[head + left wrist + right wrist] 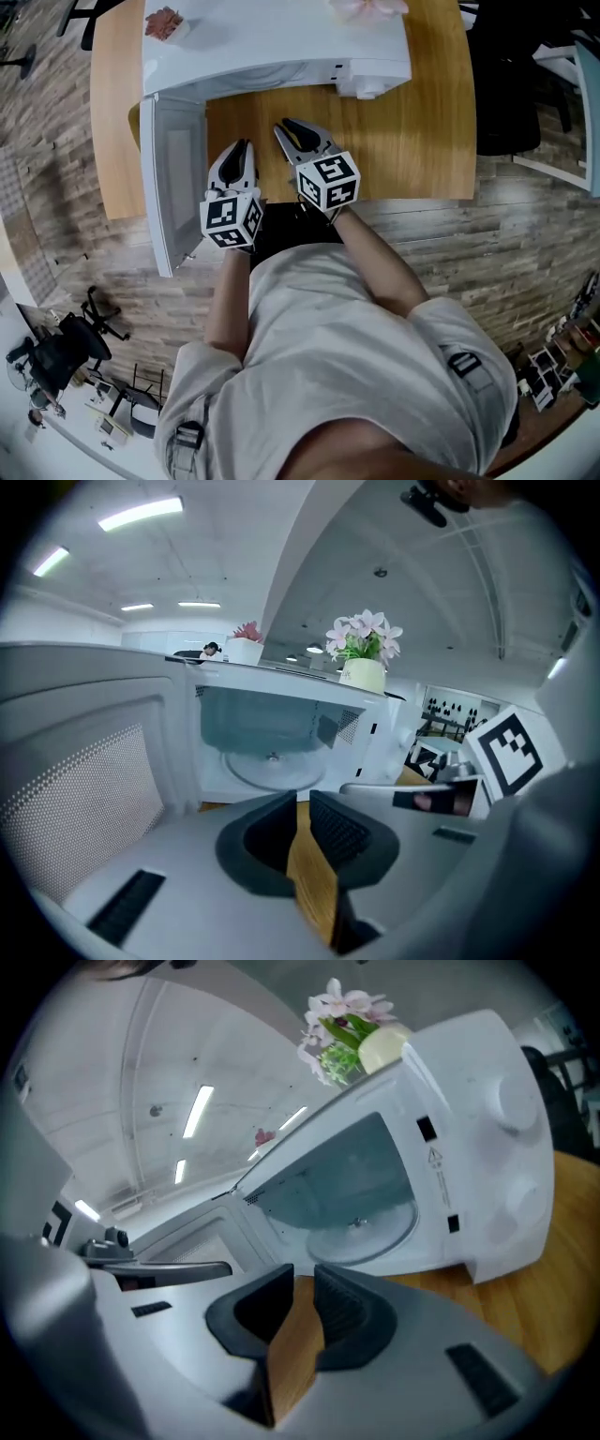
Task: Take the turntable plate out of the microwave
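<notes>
The approach is judged to be the step in hand. The door [173, 178] of the microwave [281, 42] is swung open, and the turntable plate [272, 766] is seen lying flat inside the cavity, untouched. The left gripper [240, 150] and the right gripper [298, 139] are held over the table [412, 141] before the opening, the jaws of each slightly apart with nothing between them. Next, the jaws probably must be widened, brought inside and closed on the plate's rim.

Item count, bench and surroundings.
One microwave [281, 47] with one door [173, 178]; one turntable plate [272, 766]; one table [422, 141]; two grippers: left gripper [240, 150], right gripper [291, 131]; two potted plants: pink-flowered plant [364, 639], reddish plant [247, 632]; one office chair [66, 352], possibly a second at the right edge, too dark to confirm.
</notes>
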The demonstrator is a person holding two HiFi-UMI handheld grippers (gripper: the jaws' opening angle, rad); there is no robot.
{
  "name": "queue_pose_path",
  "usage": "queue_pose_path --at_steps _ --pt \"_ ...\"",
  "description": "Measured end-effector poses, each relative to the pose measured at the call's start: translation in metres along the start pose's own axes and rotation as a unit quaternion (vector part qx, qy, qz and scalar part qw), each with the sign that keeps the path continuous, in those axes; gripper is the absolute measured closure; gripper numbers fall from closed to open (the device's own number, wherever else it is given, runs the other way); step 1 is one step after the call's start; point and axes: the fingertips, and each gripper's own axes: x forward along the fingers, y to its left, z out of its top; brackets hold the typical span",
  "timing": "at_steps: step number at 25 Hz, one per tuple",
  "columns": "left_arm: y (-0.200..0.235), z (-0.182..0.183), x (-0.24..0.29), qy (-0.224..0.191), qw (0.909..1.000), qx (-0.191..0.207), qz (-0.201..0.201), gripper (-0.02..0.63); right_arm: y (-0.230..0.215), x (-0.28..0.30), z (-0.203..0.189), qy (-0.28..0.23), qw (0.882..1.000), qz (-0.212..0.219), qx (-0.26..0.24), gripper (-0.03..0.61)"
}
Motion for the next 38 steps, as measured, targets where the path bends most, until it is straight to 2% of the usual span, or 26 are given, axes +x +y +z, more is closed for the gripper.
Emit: queue_pose_path --at_steps 2,5,8,12,17,21,25,30,32,34,38 --pt "0.004 -0.004 0.002 0.001 0.9999 -0.012 0.004 0.56 -0.002 0.01 -0.006 0.003 0.999 0.007 0.033 0.503" --pt "0.009 -0.009 0.006 0.006 0.9998 -0.02 0.006 0.56 -0.004 0.025 -0.016 0.016 0.999 0.012 0.042 0.501" --pt "0.018 -0.009 0.014 0.011 0.9997 -0.02 0.004 0.56 -0.01 0.042 -0.021 0.021 0.996 0.013 0.083 0.491" --pt "0.028 -0.005 0.023 0.011 0.9998 -0.017 0.002 0.56 -0.022 0.059 -0.025 0.023 0.989 0.002 0.147 0.475" --pt "0.041 -0.004 0.034 0.015 0.9996 -0.022 -0.003 0.559 -0.035 0.079 -0.03 0.026 0.98 -0.021 0.198 0.46" --pt "0.046 0.0 0.044 0.019 0.9995 -0.024 -0.011 0.56 -0.046 0.093 -0.032 0.024 0.966 -0.041 0.255 0.451" --pt "0.049 0.0 0.048 0.025 0.9993 -0.02 -0.018 0.56 -0.05 0.104 -0.037 0.011 0.936 -0.043 0.35 0.419" --pt "0.053 -0.003 0.047 0.03 0.9991 -0.022 -0.023 0.56 -0.055 0.108 -0.032 -0.015 0.919 -0.058 0.39 0.419" --pt "0.053 -0.004 0.047 0.032 0.9989 -0.022 -0.025 0.56 -0.059 0.11 -0.033 -0.019 0.911 -0.07 0.407 0.437" --pt "0.052 -0.007 0.048 0.034 0.9987 -0.025 -0.029 0.56 -0.06 0.109 -0.033 -0.02 0.906 -0.078 0.414 0.448" --pt "0.049 -0.012 0.049 0.039 0.9981 -0.033 -0.035 0.56 -0.058 0.107 -0.032 -0.024 0.907 -0.076 0.412 0.473"
